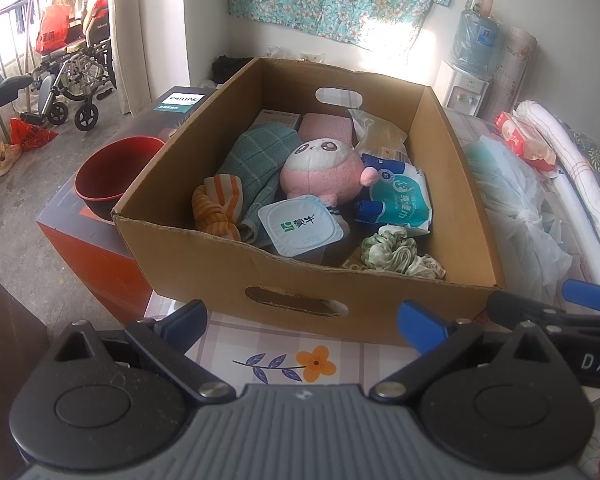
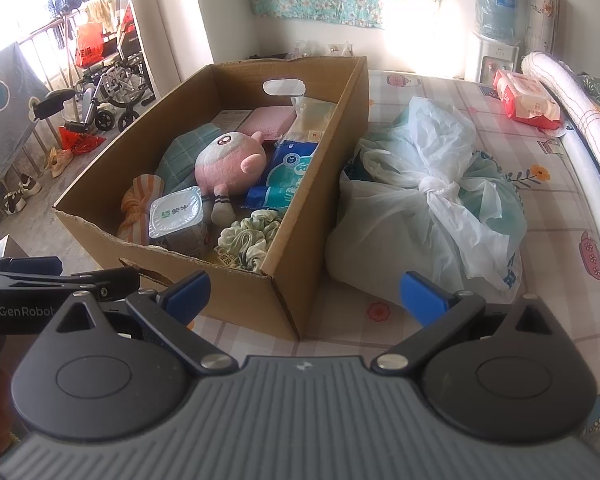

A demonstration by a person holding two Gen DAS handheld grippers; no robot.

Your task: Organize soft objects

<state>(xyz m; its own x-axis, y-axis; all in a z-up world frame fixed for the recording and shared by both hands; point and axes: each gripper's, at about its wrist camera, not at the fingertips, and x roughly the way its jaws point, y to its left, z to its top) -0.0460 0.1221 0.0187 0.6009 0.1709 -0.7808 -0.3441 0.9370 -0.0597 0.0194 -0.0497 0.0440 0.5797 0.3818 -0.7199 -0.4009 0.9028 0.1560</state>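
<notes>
Pink plush toy point(image 1: 324, 172) in cardboard box point(image 1: 204, 256)

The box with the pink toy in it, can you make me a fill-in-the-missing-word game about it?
1. The pink plush toy lies inside a cardboard ____.
2. The scrunchie near the box's front corner is ____ and white.
3. Outside the box, a knotted white plastic ____ sits on the bed.
4. The fingers of both grippers are ____.

Missing words: box; green; bag; open

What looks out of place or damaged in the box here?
A sealed yogurt cup, a rigid food item, lies tilted among the soft things beside the pink plush toy. The cardboard box has a ragged, torn near rim and handle cutout. Nothing appears spilled.
</notes>
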